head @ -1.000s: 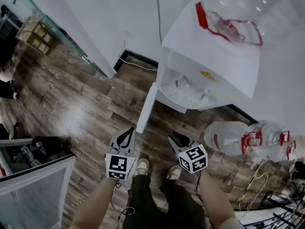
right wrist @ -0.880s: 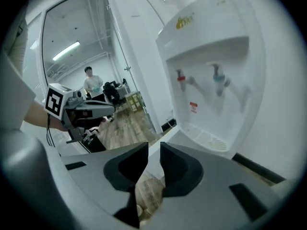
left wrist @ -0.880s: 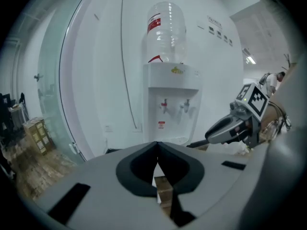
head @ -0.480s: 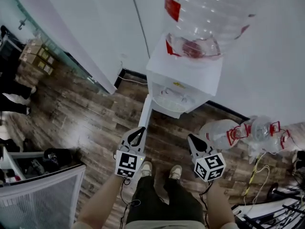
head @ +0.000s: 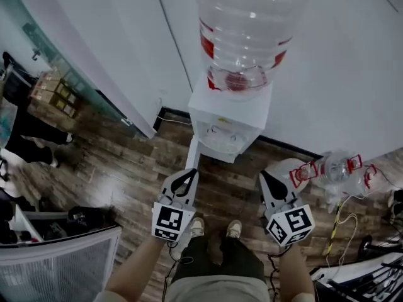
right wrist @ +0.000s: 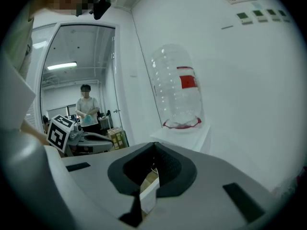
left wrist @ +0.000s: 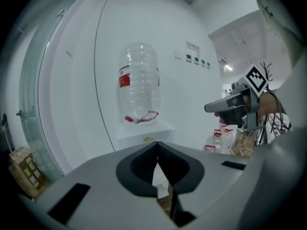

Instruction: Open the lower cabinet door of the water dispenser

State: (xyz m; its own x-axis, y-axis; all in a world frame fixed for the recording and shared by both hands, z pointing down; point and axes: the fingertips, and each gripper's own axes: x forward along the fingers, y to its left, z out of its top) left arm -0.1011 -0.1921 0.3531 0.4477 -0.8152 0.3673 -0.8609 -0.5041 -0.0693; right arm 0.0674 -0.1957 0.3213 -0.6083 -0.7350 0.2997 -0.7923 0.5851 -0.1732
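With my left gripper (head: 190,173) shut empty and my right gripper (head: 264,176) just closing on nothing, the dispenser (head: 223,121) door (head: 191,155) stands open near my feet (head: 196,226), where a careless step could swing it shut.

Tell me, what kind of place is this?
Probably an office or workplace: a white water dispenser with a big bottle on top, spare bottles sitting on the wooden floor, and a glass partition with another room beyond.
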